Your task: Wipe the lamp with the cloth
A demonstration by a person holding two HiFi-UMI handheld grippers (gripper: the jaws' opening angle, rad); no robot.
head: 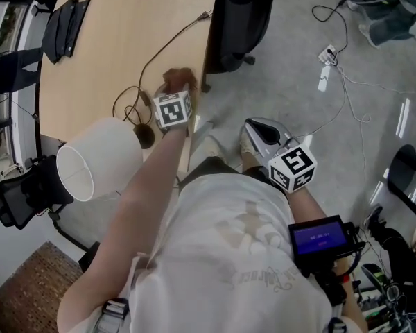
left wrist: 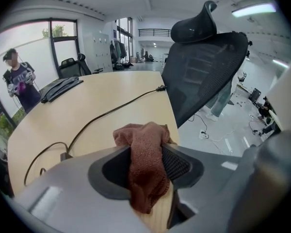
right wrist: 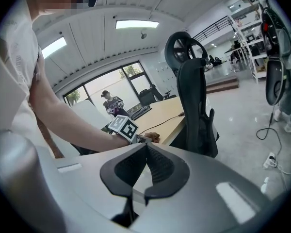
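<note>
A person in a white T-shirt holds 2 grippers beside a tan table (head: 125, 40). Closest to the body, the right gripper (right wrist: 147, 144) hangs over the grey floor, its jaws together and nothing between them. Ahead of it, the outstretched left arm brings the left gripper (left wrist: 146, 147) to the table's chair-side edge, close to the near corner. Its jaws stand wide apart, and a rust-brown cloth (left wrist: 145, 176) hangs loosely between them, bunched up past the tips above the wood. Just to the left of that gripper, at the near corner, is the lamp (head: 100, 159), its white shade tilted with the open mouth turned out past the table's edge and its dark base on the wood. A black cable (head: 168, 44) runs from the lamp's base across the top to the far edge. A black mesh office chair (head: 239, 19) stands against the same edge as the cloth. A flat black object (head: 64, 26) lies at the far corner, and beyond it a 2nd person (left wrist: 19, 84) stands by the window.
</note>
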